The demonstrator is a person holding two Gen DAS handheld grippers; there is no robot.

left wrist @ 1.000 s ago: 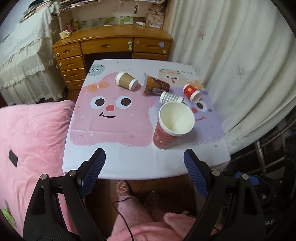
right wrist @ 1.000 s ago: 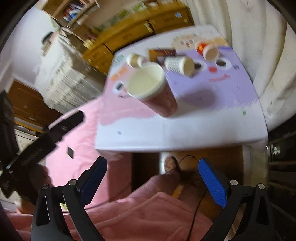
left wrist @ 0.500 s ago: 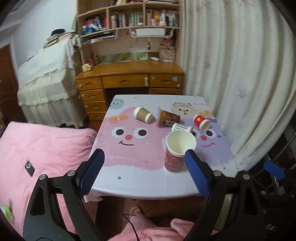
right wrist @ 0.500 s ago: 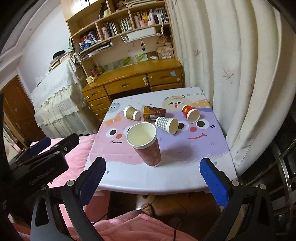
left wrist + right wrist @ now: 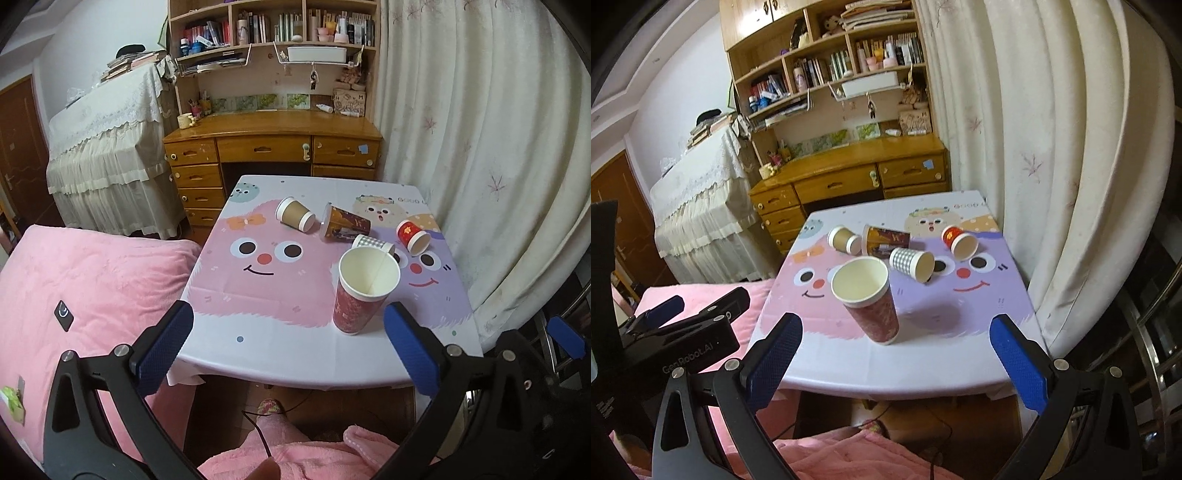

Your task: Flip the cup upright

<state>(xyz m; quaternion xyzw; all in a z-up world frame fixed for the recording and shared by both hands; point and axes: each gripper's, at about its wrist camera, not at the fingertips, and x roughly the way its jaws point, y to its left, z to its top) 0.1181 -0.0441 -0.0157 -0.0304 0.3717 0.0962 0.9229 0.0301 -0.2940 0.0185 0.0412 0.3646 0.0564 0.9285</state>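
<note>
Left wrist: cartoon-print table point(image 5: 280, 347) fronts wooden desk point(image 5: 273, 129).

A wooden desk point(image 5: 273, 142) and bookshelf point(image 5: 273, 33) stand behind, beside pale curtains point(image 5: 480, 147) and pink bedding point(image 5: 85, 280).

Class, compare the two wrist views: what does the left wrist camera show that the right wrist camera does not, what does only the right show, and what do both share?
Only the left wrist view: the black tag on the pink blanket, and the open left gripper from its own camera.

Only the right wrist view: the checked cup's open mouth, and the open right gripper from its own camera.

Both: the upright red cup, four cups lying behind it, the table, the wooden desk.
</note>
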